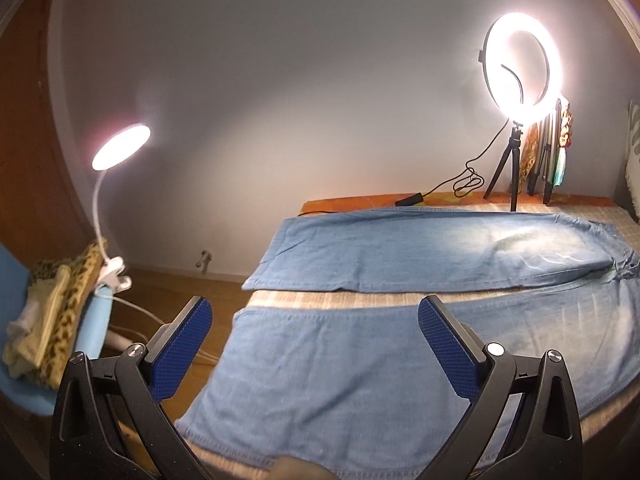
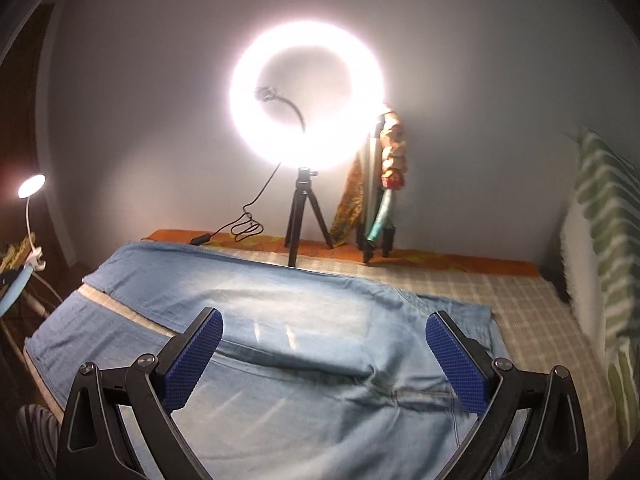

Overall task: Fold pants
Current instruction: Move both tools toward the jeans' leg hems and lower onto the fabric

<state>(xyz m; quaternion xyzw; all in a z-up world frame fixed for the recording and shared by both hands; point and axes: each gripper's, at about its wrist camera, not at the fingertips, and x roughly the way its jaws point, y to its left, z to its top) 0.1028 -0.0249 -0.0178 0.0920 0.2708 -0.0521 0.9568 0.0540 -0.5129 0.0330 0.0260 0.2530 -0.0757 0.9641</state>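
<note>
Both tools are spread wide and holding nothing. The left tool [image 1: 316, 340] hovers over the near leg's hem end, the right tool [image 2: 324, 350] over the crotch and waist end. The pants [image 1: 400, 248] lie flat on the bed [image 2: 520, 300], legs parted, long axis running left to right across both views, so each hand already sits nearest its own end. I'd guess the near leg gets folded over the far one. Behind: a ring light [image 2: 306, 100] on its tripod. No containers anywhere.
</note>
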